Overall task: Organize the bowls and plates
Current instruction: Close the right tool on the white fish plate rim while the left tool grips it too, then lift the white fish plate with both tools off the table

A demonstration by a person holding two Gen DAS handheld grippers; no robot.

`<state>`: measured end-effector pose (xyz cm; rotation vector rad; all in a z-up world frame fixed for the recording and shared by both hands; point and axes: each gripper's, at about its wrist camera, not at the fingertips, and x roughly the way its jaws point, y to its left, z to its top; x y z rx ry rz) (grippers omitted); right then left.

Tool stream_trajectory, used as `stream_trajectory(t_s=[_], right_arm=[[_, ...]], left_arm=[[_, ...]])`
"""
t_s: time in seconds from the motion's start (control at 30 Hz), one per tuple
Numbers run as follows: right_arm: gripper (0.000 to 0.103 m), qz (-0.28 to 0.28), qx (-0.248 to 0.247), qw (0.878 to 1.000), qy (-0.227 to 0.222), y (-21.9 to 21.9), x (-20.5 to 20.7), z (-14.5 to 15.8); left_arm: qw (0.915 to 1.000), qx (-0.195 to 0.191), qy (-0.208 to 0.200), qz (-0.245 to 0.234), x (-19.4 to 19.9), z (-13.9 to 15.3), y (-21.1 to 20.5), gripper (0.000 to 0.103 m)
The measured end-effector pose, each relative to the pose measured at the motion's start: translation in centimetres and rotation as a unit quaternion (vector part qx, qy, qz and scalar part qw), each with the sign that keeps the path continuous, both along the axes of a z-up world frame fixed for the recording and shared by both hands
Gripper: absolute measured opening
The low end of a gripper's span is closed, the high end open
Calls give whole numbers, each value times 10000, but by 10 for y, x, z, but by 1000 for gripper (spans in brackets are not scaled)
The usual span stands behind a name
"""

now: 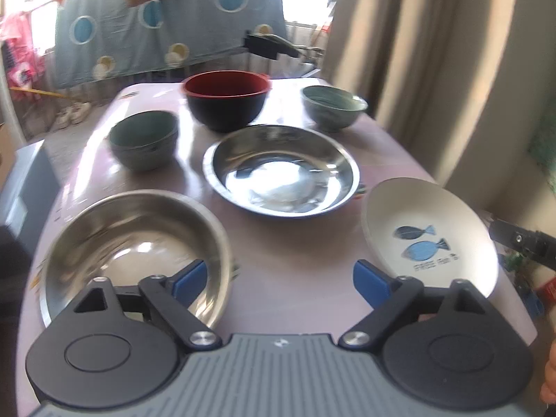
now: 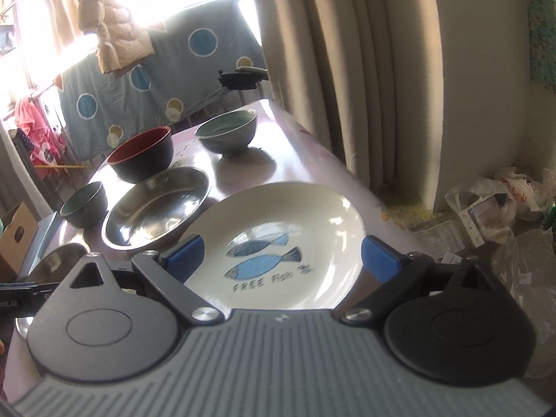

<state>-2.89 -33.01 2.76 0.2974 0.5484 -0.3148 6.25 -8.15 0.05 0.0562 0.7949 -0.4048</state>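
On the pale pink table (image 1: 295,271) stand a steel bowl (image 1: 132,243) at near left, a steel plate (image 1: 281,170) in the middle, and a white plate with two blue fish (image 1: 427,232) at near right. Behind them are a dark green bowl (image 1: 144,139), a black bowl with a red inside (image 1: 226,99) and a light green bowl (image 1: 332,106). My left gripper (image 1: 279,281) is open above bare table between the steel bowl and the fish plate. My right gripper (image 2: 281,260) is open over the fish plate (image 2: 278,246), holding nothing.
Beige curtains (image 2: 347,69) hang along the table's right side. Plastic bags and litter (image 2: 493,208) lie on the floor at right. A cardboard box (image 2: 14,236) and a grey box (image 1: 24,187) sit left of the table. A blue dotted blanket (image 1: 156,24) hangs behind.
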Motion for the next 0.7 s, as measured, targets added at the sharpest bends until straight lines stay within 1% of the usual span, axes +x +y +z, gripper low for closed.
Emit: stream_trajectory(t_s=[0.07,0.1,0.13,0.17,0.23,0.27,0.3,0.33,0.4,0.47,0.53,0.67,0.7], right_arm=[[93,-87,82,9999,-52,-12,1,1],[90,-136,133,9998,-65,-18,2,0],[84,-186,193,9996,-75,-25,3,0],[81,-229,258,9994,-70,-31,4,-2],[72,-297,414,9987,-44,-44,7,-7],[68,-319,491,9983,-18,-49,8,-10],[62,-335,569,9978,24,-55,10,-14],[55,-358,650,9972,89,-60,13,-18],[48,-404,762,9960,217,-67,20,-27],[43,-428,827,9952,314,-72,26,-35],[35,-447,858,9945,410,-76,32,-42],[24,-430,965,9929,546,-85,40,-52],[18,-415,1003,9924,580,-87,42,-55]], left_arm=[[9998,-55,19,-190,6,1,-13,84],[9996,-76,27,-283,8,1,-20,82],[9993,-64,30,-368,11,1,-27,79],[9990,-50,36,-442,14,0,-34,77],[9984,-50,67,-564,20,-3,-46,66],[9980,-63,91,-630,22,-5,-52,64],[9975,-41,134,-686,27,-8,-58,58],[9971,8,225,-732,32,-12,-65,48],[9956,18,432,-836,40,-19,-75,38],[9943,-2,596,-886,47,-26,-84,36],[9938,113,719,-846,52,-32,-92,28],[9926,288,796,-869,55,-40,-102,19],[9923,294,808,-897,54,-41,-104,17]])
